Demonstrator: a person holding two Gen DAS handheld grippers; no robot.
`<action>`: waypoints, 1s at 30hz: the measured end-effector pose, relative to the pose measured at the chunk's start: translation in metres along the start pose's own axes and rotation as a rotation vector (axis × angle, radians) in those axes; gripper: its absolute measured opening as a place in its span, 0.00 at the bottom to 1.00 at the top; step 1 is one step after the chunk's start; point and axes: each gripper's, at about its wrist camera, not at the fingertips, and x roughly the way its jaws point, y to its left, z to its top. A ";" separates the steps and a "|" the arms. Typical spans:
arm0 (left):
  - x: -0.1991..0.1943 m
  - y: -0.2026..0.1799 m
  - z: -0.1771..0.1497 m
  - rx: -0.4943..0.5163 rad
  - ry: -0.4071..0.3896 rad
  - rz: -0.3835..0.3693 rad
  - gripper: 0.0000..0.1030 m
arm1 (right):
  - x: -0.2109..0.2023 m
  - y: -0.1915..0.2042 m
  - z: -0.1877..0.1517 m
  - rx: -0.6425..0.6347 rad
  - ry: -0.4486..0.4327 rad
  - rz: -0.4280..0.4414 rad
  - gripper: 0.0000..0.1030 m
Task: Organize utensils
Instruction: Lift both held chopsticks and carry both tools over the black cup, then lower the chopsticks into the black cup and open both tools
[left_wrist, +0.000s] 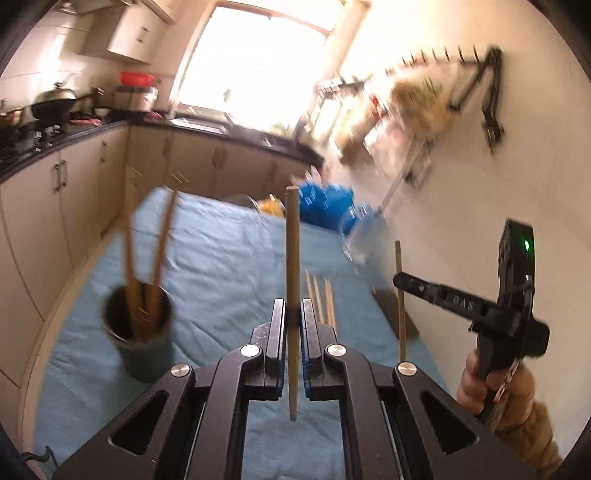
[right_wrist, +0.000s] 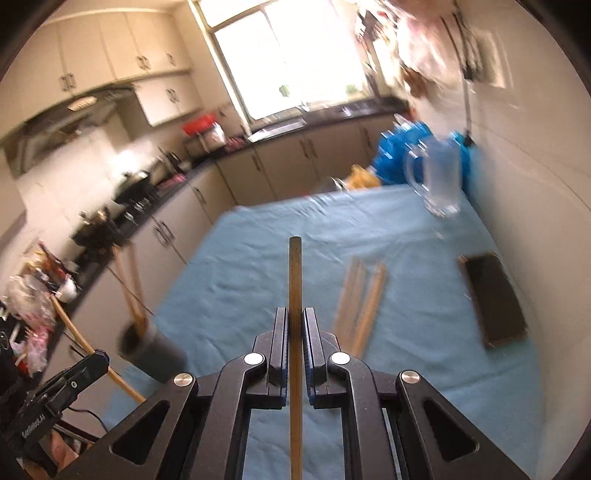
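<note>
Between the pads of the left gripper (left_wrist: 294, 314) a pale wooden chopstick (left_wrist: 293, 258) stands upright, clamped near its lower half, its blunt end above the fingers and its thin end hanging below them. Over on the right side, the right gripper (right_wrist: 295, 328) is closed on a darker chopstick (right_wrist: 295, 280) in the same upright way, the stick running up between the blue-lined pads and down past them. Both grippers hang above the worktop (left_wrist: 221, 251), which is covered with a light blue cloth.

On that cloth, just ahead of the grippers, lies a small bundle of loose chopsticks (right_wrist: 360, 299), side by side and slightly fanned. To the left stands a dark round holder (left_wrist: 138, 325) with several chopsticks already upright in it, leaning against its rim. To the right of the loose bundle, near the wall, lies a flat dark rectangular board (right_wrist: 493, 299). Farther back, a clear glass mug (right_wrist: 439, 177) stands near the wall, with blue plastic bags (right_wrist: 402, 147) behind it.

From the left wrist view, the right gripper appears from the side with its chopstick upright, held by a hand (left_wrist: 476, 384) in a tan sleeve. Beyond the worktop, beige kitchen cabinets and a dark counter run under a bright window (left_wrist: 258, 55); much of the background is blurred.
</note>
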 end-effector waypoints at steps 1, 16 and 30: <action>-0.008 0.007 0.007 -0.009 -0.026 0.009 0.06 | 0.000 0.012 0.003 -0.009 -0.021 0.018 0.07; -0.095 0.068 0.091 0.014 -0.228 0.133 0.06 | 0.059 0.152 0.055 -0.010 -0.197 0.299 0.07; -0.004 0.124 0.089 -0.050 -0.024 0.215 0.06 | 0.132 0.184 0.035 -0.073 -0.273 0.169 0.08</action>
